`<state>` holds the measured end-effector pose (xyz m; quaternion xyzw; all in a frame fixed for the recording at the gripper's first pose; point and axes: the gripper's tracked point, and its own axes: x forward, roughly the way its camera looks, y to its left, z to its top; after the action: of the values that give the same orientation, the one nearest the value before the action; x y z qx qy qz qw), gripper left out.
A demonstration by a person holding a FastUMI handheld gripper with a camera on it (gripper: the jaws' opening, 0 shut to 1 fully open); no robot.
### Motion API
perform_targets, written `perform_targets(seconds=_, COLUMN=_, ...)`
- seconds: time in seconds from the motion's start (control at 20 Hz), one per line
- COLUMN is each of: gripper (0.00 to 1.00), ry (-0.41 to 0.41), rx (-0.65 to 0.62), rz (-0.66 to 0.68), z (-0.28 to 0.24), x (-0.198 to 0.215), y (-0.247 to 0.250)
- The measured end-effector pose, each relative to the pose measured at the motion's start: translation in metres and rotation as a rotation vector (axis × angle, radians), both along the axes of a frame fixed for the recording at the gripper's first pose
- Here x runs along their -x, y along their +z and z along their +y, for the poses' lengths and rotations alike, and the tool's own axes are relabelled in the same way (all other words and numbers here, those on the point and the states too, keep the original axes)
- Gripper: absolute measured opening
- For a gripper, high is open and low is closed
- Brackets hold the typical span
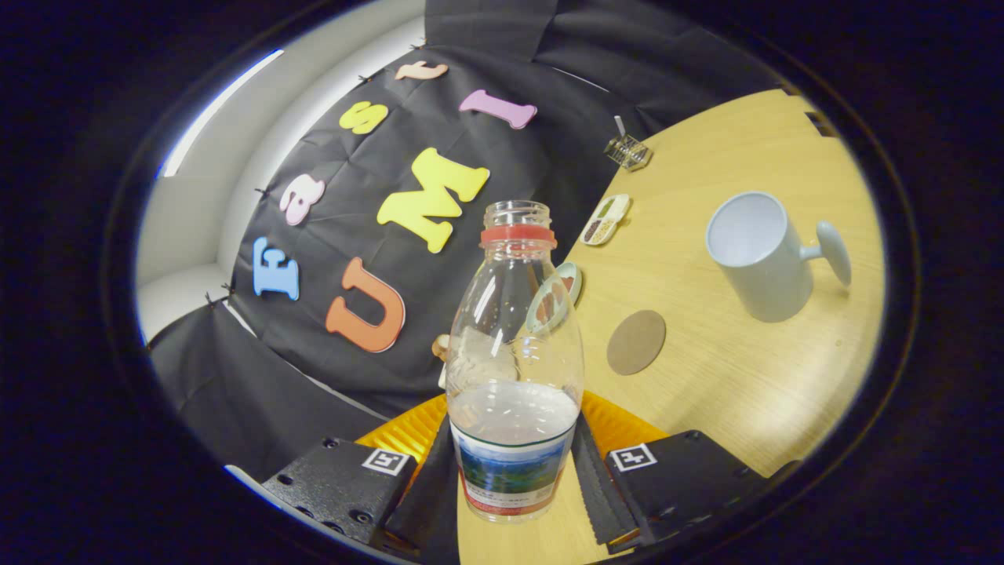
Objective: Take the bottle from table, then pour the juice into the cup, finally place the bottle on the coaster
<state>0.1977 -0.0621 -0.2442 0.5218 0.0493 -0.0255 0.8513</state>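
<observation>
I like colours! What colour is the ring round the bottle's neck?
Red ring, gripper view.

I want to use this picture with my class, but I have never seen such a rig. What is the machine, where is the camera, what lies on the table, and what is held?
A person holds a handheld gripper with two black fingers. The camera rides on it and looks forward along them. Both fingers press on a clear, uncapped bottle, partly filled. Beyond it, on the wooden table, lie a round brown coaster and, farther off, a white cup with a handle. Small items sit by the black cloth wall; I cannot tell what they are.
</observation>
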Motion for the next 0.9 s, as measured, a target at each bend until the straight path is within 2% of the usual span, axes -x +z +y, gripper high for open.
perform_targets(seconds=0.35, gripper=0.78, ry=-0.029, rx=-0.088, rz=0.039, z=-0.006, x=0.003, y=-0.028)
perform_targets(seconds=0.65, gripper=0.78, ry=-0.016, rx=-0.246, rz=-0.019, z=-0.004, x=-0.002, y=0.009)
perform_targets(seconds=0.9, gripper=0.78, ry=-0.023, rx=-0.357, rz=-0.020, z=-0.022, x=0.004, y=0.015)
